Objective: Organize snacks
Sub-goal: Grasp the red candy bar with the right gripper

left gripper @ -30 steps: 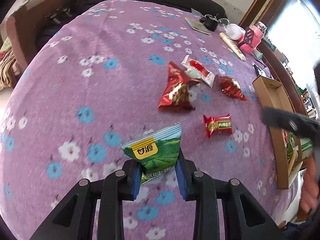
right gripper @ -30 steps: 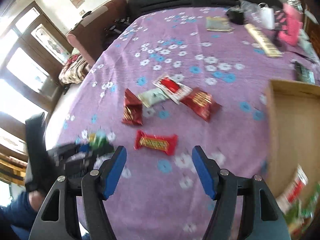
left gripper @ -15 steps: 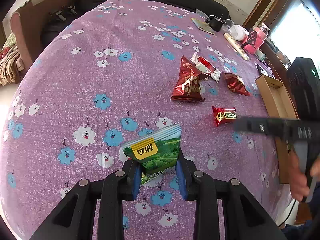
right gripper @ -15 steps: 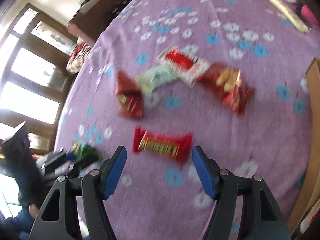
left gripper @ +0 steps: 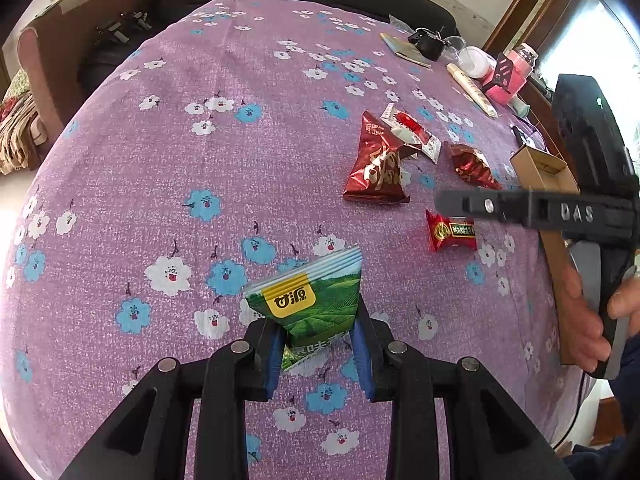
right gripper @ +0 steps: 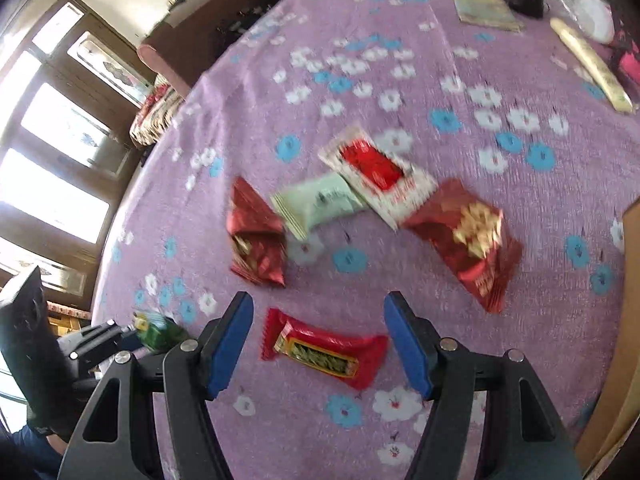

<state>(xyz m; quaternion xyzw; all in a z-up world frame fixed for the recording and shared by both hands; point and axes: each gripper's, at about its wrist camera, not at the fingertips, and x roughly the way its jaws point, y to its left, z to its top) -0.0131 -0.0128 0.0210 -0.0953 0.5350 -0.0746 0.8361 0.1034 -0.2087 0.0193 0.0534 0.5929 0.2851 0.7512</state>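
Gripping a green snack packet [left gripper: 310, 304] by its lower end, the left gripper [left gripper: 318, 350] held the packet upright above the purple flowered tabletop [left gripper: 168, 168], blue fingers [left gripper: 276, 354] pressed on both sides of it. The right gripper [right gripper: 320, 344] was spread wide and grasped nothing; a red candy bar [right gripper: 324, 354] lay flat on the cloth between its blue fingers [right gripper: 230, 344], touching neither of them as far as the blurred right wrist view allowed.

In that view, a dark red packet [right gripper: 256, 236] lay at about eleven o'clock from the bar, and a pale green packet [right gripper: 318, 206] sat just beside it at twelve o'clock. A white and red packet [right gripper: 378, 174] overlapped the pale one's far end, and a larger red foil bag [right gripper: 470, 240] rested at about two o'clock. A cardboard box [right gripper: 628, 320] stood at the three o'clock edge of the tabletop.

From the left wrist view, the right gripper's black body reached in from three o'clock over the bar, held by a hand [left gripper: 588, 320]. A pink container [left gripper: 512, 76] stood far off at one o'clock.
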